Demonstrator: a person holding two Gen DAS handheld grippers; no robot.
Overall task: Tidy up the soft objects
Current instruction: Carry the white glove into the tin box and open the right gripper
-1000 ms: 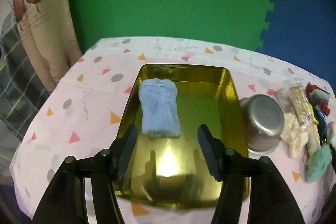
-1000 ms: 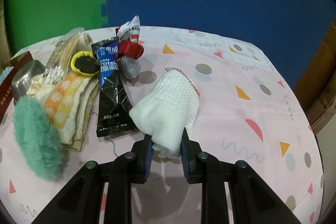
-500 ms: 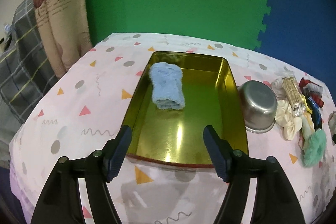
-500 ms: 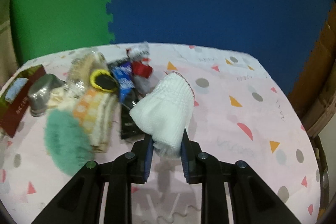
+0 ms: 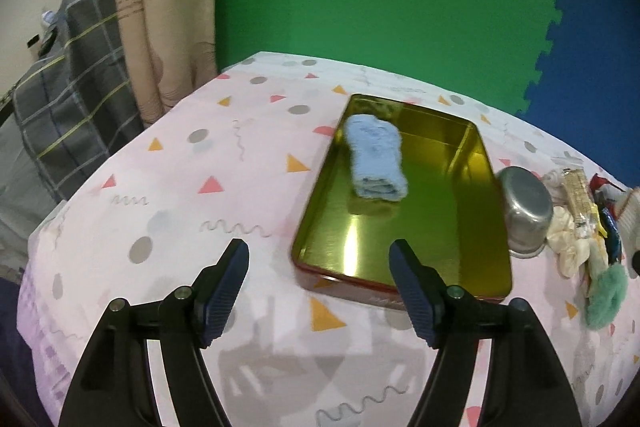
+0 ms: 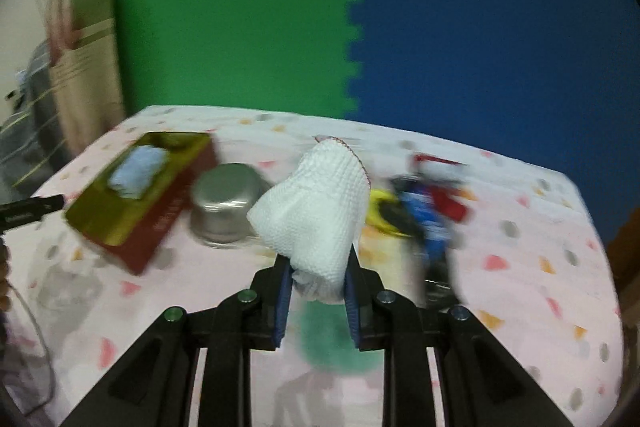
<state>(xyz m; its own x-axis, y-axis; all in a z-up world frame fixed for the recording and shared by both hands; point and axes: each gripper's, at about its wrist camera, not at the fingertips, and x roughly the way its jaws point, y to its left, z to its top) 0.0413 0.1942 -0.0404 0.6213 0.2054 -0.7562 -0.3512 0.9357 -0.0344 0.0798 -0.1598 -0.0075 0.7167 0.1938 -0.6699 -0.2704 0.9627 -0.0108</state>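
A gold tin tray (image 5: pixel 472 247) lies on the pink patterned table, with a rolled light-blue towel (image 5: pixel 376 159) in its far left part. My left gripper (image 5: pixel 320 281) is open and empty, held above the table in front of the tray's near left corner. My right gripper (image 6: pixel 316 267) is shut on a white knitted cloth (image 6: pixel 316 211) and holds it in the air above the table. The tray (image 6: pixel 100 215) and blue towel (image 6: pixel 138 171) show at the left of the right wrist view.
A steel bowl (image 5: pixel 524 215) stands right of the tray, also in the right wrist view (image 6: pixel 226 205). Beyond it lie a cream scrunchie (image 5: pixel 568 243), a green fluffy pad (image 5: pixel 606 291) and packets (image 6: pixel 428 215). The table edge falls off at the left, by a curtain.
My left gripper has pulled back and left, out of the tray, leaving the blue towel inside. My right gripper has lifted the white cloth and swung left toward the tray.
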